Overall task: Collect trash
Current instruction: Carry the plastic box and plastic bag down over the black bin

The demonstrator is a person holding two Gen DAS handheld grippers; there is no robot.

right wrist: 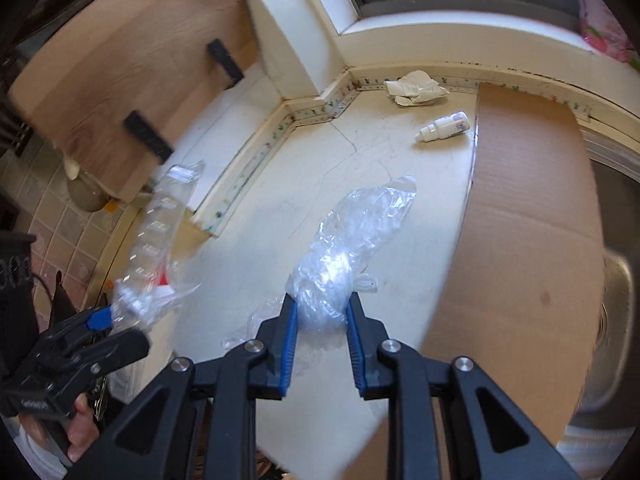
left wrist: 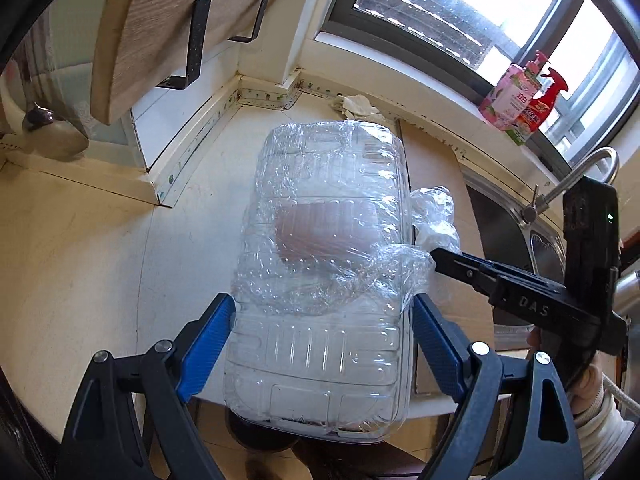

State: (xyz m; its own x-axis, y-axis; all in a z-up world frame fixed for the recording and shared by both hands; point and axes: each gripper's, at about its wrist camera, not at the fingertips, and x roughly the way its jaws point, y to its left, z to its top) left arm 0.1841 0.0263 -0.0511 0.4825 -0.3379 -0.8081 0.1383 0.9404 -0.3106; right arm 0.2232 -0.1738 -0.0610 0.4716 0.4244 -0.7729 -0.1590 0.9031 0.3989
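My left gripper is shut on a clear plastic clamshell box wrapped in cling film, its blue pads pressing on the two long sides. The box hangs above the pale counter. In the right wrist view the same box sticks up at the left from the left gripper. My right gripper is shut on a crumpled clear plastic bag, which trails forward over the counter. In the left wrist view the right gripper holds the bag just right of the box.
Crumpled paper and a small white bottle lie near the back wall. A cardboard sheet covers the counter's right part beside a steel sink. Spray bottles stand on the windowsill. A wooden shelf hangs at left.
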